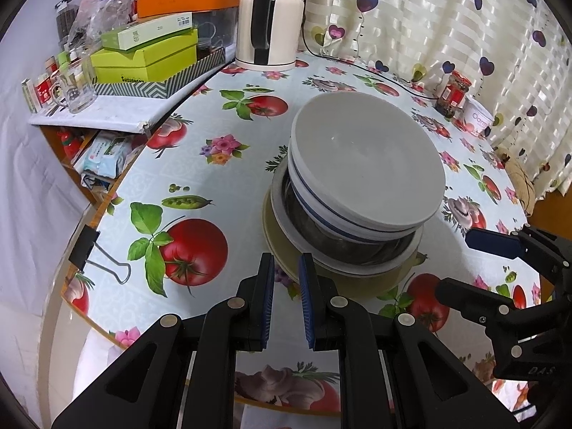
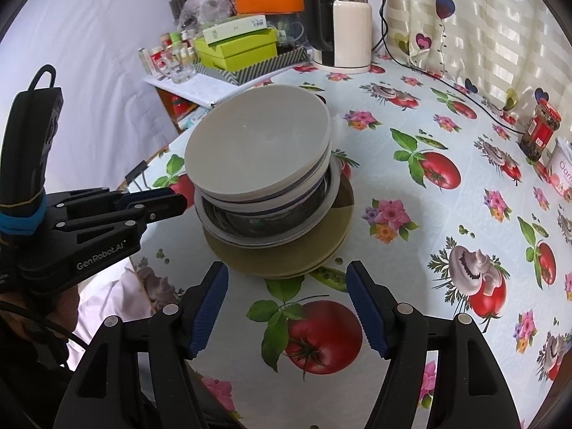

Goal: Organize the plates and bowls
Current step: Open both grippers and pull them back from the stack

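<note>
The table [image 1: 200, 178] is round and covered with a pale printed cloth [image 2: 447, 214] showing tomatoes, mushrooms, pea pods and flowers. A black binder clip [image 1: 85, 246] grips the cloth at the left edge. Near the centre, a wide olive plate [image 2: 314, 246] lies directly on the cloth and carries the stacked dishes. At the far side stands a cream electric kettle [image 1: 270, 32] with a black handle; its dark cord [image 1: 389, 80] runs along the cloth by the curtain. Further right by the curtain, a red-lidded jar [image 2: 540, 130] stands just beside a white tub [image 2: 566, 171]. A woven item [image 1: 522, 182] rests at the right rim, identity unclear.
</note>
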{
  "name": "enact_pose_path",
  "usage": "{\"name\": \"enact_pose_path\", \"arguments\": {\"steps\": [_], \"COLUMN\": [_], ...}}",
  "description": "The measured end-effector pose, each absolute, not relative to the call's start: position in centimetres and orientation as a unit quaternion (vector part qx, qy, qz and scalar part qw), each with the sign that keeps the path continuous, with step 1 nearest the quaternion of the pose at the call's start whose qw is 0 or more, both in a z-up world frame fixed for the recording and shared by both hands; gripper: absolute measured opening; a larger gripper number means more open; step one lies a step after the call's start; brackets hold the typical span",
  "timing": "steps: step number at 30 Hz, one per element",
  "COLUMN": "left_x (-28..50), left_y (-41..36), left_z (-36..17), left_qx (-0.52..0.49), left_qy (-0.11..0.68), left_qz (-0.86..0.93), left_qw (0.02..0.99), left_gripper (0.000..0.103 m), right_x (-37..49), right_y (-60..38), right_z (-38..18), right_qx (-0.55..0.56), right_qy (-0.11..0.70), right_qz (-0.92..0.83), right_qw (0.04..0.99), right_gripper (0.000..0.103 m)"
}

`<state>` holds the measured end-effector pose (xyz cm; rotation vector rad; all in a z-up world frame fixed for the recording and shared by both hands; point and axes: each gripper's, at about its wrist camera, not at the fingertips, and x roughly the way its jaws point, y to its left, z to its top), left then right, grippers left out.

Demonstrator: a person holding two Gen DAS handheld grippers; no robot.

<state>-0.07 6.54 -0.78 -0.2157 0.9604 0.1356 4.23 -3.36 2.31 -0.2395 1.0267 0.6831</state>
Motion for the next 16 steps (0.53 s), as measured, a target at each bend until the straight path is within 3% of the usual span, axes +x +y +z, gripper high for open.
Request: {"name": "enact_pose_path", "arguments": {"steps": [16], "left_x": [0.29], "left_y": [6.19], "left_z": [-1.26], "left_qx": [-0.102], "left_qy": [0.468], "left_qz": [0.071], "left_qw": [0.875], "left_gripper": [0.015], "right_x": [4.70], "right_y": [-3.92], "right_z": [1.62], "right_qx": [-0.116], "right_qy": [0.481], "right_qz": [0.323], "right_qw": [0.806], "right_gripper": [0.072]}}
